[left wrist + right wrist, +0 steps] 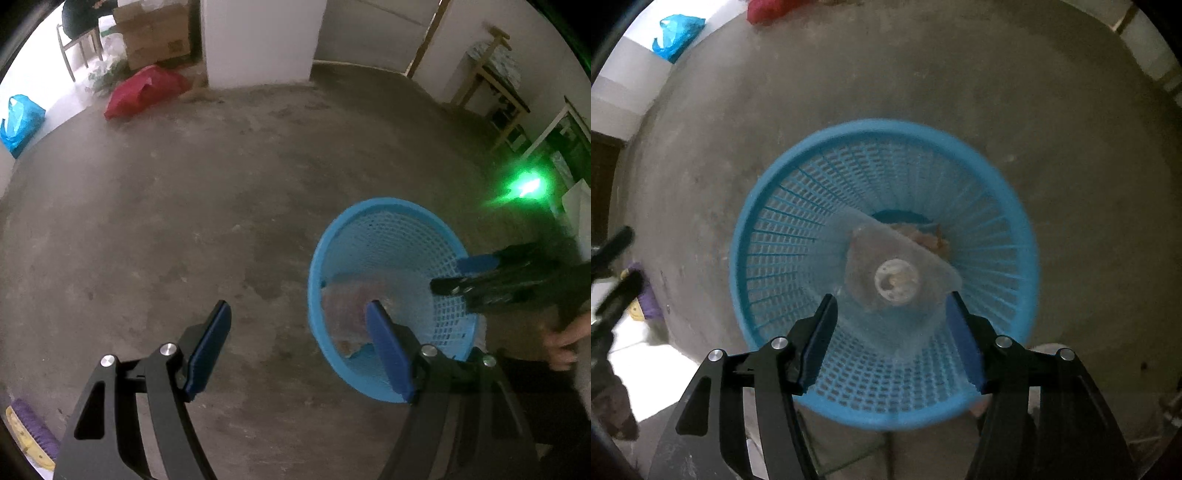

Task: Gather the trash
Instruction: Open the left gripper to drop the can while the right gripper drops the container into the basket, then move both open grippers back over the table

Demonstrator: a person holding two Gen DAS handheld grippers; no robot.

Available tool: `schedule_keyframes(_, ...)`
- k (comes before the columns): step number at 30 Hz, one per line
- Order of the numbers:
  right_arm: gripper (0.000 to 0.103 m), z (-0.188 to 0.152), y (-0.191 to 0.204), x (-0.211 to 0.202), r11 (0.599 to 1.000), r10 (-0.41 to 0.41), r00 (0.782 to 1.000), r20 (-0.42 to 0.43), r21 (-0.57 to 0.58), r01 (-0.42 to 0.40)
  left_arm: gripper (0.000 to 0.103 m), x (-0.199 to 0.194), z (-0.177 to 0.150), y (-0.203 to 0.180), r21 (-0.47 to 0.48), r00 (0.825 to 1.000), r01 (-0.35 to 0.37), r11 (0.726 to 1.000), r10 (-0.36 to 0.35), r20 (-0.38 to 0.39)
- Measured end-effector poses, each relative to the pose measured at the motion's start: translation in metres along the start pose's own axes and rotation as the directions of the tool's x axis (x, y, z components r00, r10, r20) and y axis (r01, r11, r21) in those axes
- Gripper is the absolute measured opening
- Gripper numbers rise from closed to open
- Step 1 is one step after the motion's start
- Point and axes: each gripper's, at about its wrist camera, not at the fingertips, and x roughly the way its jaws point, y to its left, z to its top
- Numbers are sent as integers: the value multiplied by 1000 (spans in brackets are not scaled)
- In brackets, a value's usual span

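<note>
Bare concrete floor (184,221) fills both views, with white walls at its far edge. On it stands a blue mesh basket (964,147), round and open-topped. Inside lies a clear plastic wrapper (905,254) with a pale round piece showing through it, on top of some brownish scraps near the bottom.

Right gripper (892,332) points almost straight down into the basket — its jaws stand apart, the wrapper lies below and between them, and the pads do not press on it. In the left wrist view the same gripper (456,275) reaches over the basket's rim from the right, with a hand (565,339) on its grip.

Left gripper (299,347) is tilted down over the floor beside the basket, jaws spread wide with nothing in them; its right finger overlaps the basket's near side in the view.

Far off lie a red bag (144,90), a blue bag (20,123) and a cardboard box (155,33).
</note>
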Motion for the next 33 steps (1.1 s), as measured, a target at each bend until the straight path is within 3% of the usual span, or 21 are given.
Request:
schedule_keyframes(7,60,-21,-13,-82,996,-61,995,80,-61,66,73,-6,-3,-19,22,1000,23,1000,-22,-7)
schedule_keyframes(10,61,-32,-19,-121,990,-112,981,160,-65,124,73,-15,-3,-29,39,999,34,999,-34,1)
schedule_keyframes(15,64,-48,-40,-175,996,-85,954,286,-7,90,73,-35,-7,-50,84,999,33,996,-36,33)
schedule_keyframes(19,64,-73,-64,-214,994,-112,928,356,45,103,73,-53,-8,-58,85,996,46,995,-52,67)
schedule_keyframes(22,65,-101,-79,-247,990,-135,895,425,88,108,73,-69,-8,-67,93,993,60,994,-69,93)
schedule_keyframes(29,68,-157,-89,-287,986,-161,834,528,115,118,73,-94,0,-90,127,985,90,988,-107,132)
schedule_keyframes(33,68,-195,-108,-305,982,-144,794,591,181,43,73,-110,2,-113,183,979,104,978,-133,154)
